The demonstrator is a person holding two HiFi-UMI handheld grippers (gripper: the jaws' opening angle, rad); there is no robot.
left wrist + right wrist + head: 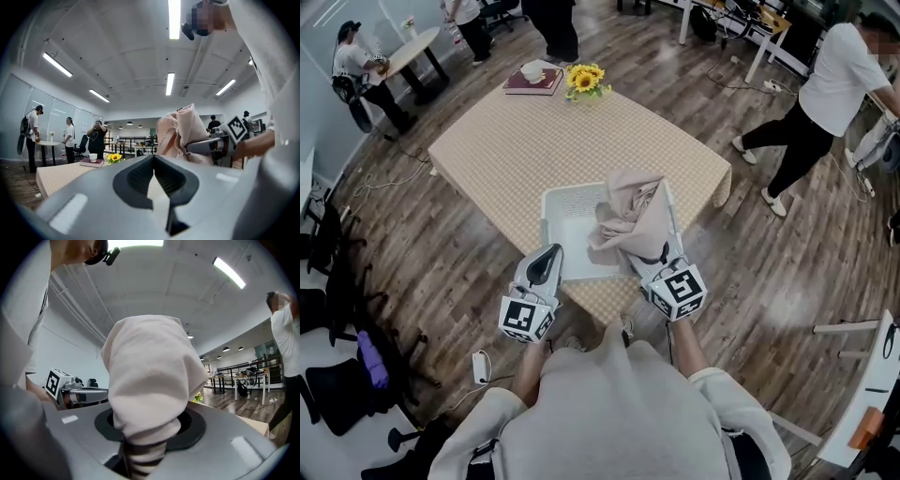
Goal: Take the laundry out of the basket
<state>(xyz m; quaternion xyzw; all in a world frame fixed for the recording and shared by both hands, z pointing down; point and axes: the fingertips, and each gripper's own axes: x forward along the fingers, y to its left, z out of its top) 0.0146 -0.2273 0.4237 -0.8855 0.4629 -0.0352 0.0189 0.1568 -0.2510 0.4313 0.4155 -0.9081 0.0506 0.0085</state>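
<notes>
Right gripper (654,261) gripping pink garment (633,220) over basket (567,190) rim, left gripper (548,256) closed, empty

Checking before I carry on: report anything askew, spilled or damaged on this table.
Nothing stands out. The pink garment is bunched in the right tool above the white basket; the sunflowers stand upright.
</notes>
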